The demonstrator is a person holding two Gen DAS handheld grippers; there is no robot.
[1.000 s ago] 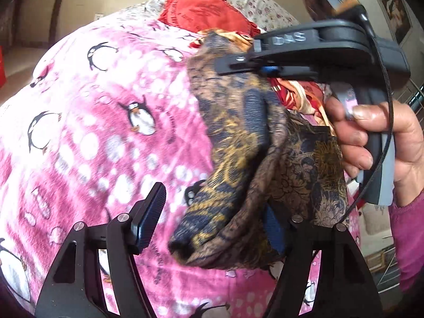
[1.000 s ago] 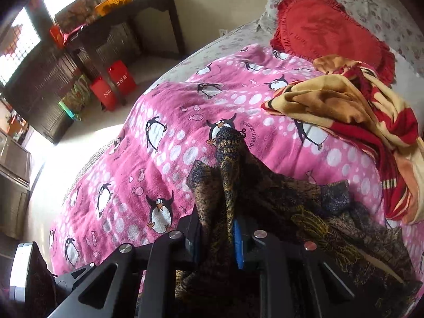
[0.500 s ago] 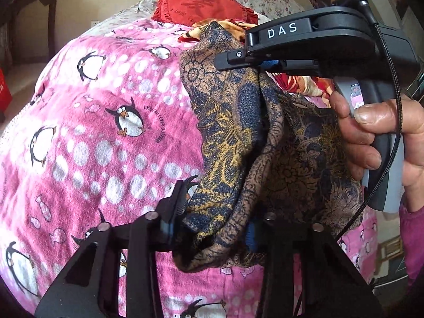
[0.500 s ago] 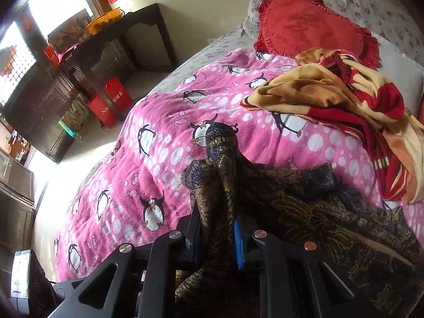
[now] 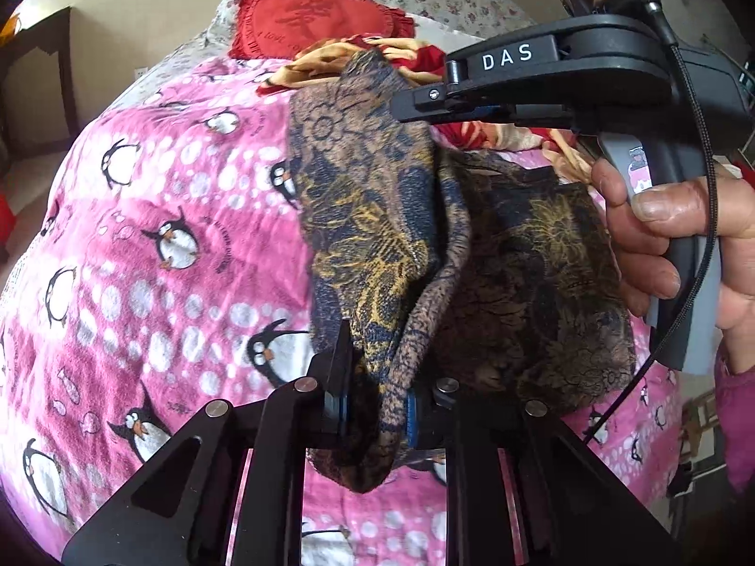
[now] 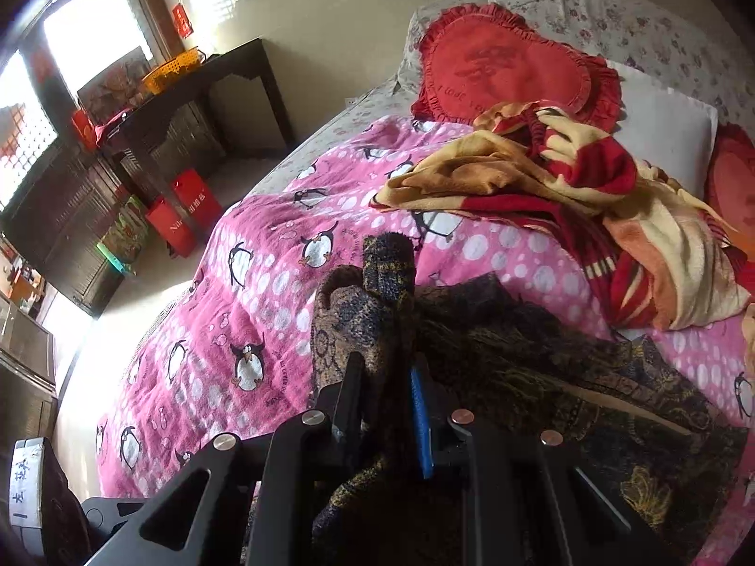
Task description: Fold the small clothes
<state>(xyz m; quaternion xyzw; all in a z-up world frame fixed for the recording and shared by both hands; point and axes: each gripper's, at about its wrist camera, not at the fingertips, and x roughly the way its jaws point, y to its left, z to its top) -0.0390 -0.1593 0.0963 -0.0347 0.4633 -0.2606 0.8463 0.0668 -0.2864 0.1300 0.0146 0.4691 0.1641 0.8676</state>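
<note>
A small dark garment with a brown, navy and gold floral print [image 5: 377, 217] hangs in the air above the bed. My left gripper [image 5: 375, 405] is shut on its lower bunched edge. My right gripper [image 5: 424, 101] is shut on its upper edge, held by a hand at the right of the left wrist view. In the right wrist view the garment [image 6: 377, 311] is pinched between the right gripper's fingers [image 6: 387, 401] and trails down to the right over the bed.
A pink penguin-print blanket [image 5: 141, 236] covers the bed. A crumpled red and yellow blanket [image 6: 542, 179] and a red heart cushion [image 6: 500, 70] lie near the head. A dark table [image 6: 198, 94] and red bags [image 6: 184, 212] stand on the floor to the left.
My left gripper was open one second ago and has closed on the garment's lower edge. The right gripper has kept its grip and lifted the upper edge slightly.
</note>
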